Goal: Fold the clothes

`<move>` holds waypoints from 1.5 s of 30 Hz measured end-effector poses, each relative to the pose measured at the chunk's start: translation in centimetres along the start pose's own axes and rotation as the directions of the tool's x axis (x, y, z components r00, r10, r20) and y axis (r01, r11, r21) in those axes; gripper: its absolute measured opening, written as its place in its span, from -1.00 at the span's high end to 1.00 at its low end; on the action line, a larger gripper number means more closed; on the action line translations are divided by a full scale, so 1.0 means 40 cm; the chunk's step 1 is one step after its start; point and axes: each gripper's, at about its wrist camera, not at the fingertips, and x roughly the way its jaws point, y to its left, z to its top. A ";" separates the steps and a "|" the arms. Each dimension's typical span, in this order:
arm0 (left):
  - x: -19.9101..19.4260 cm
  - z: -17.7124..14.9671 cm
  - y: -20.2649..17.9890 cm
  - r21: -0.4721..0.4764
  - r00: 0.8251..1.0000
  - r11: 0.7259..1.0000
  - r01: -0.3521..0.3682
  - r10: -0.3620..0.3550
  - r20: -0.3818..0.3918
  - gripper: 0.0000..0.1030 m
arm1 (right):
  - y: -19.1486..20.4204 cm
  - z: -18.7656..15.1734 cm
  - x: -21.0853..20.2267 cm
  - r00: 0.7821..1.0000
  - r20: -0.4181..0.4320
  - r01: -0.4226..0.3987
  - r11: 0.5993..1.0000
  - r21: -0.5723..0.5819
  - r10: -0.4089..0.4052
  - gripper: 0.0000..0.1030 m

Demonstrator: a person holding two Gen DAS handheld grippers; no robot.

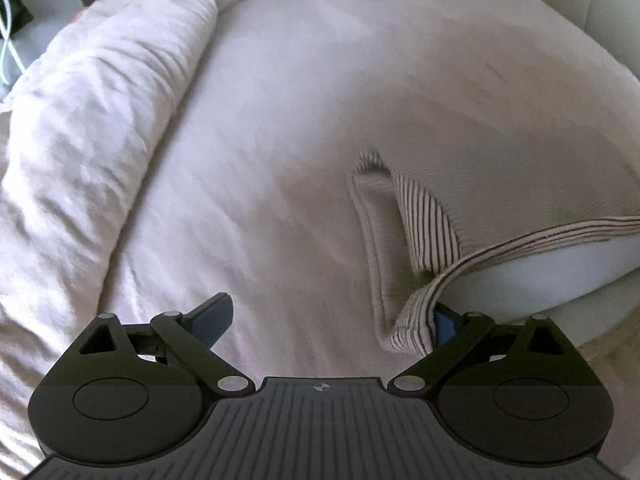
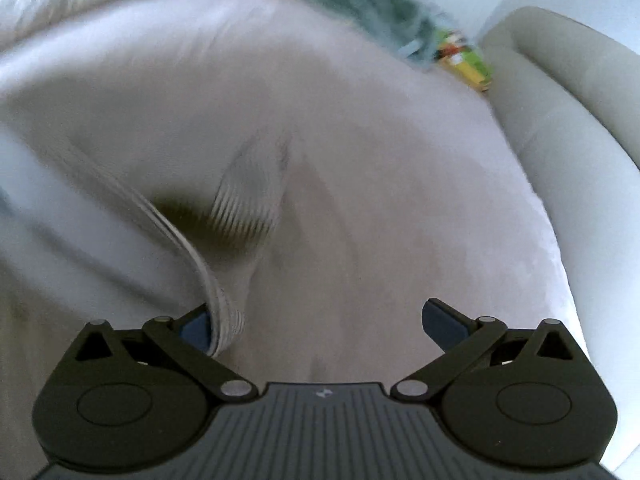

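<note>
Pale bedsheet (image 1: 248,128) under both spread grippers (image 1: 334,320) (image 2: 316,326); striped garment (image 1: 424,216) brushes each one's inner finger

clear: bed sheet (image 1: 280,120) | blocked: rolled duvet (image 1: 100,120), striped garment (image 1: 424,232)

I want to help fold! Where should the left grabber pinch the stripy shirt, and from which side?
Probably the thick banded hem of the stripy shirt, draped against the left gripper's right finger. Come from above with the open jaws straddling that raised edge: it stands off the bed sheet, so a finger can slip underneath.
</note>
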 end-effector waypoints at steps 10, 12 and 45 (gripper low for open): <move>-0.058 -0.120 0.007 0.084 0.997 0.996 0.014 -0.007 -0.082 -0.93 | -0.032 -0.024 -0.082 1.000 0.001 -0.010 0.998 -0.066 0.010 -1.00; -0.040 -0.142 -0.001 0.095 0.995 0.995 0.015 -0.005 -0.104 -0.92 | -0.023 -0.049 -0.060 0.986 -0.128 -0.108 0.994 -0.008 0.106 -1.00; -0.040 0.070 0.092 -0.357 0.901 0.829 0.430 -0.417 0.117 -0.45 | -0.213 0.106 0.008 0.855 0.170 -0.492 0.662 0.566 0.490 0.00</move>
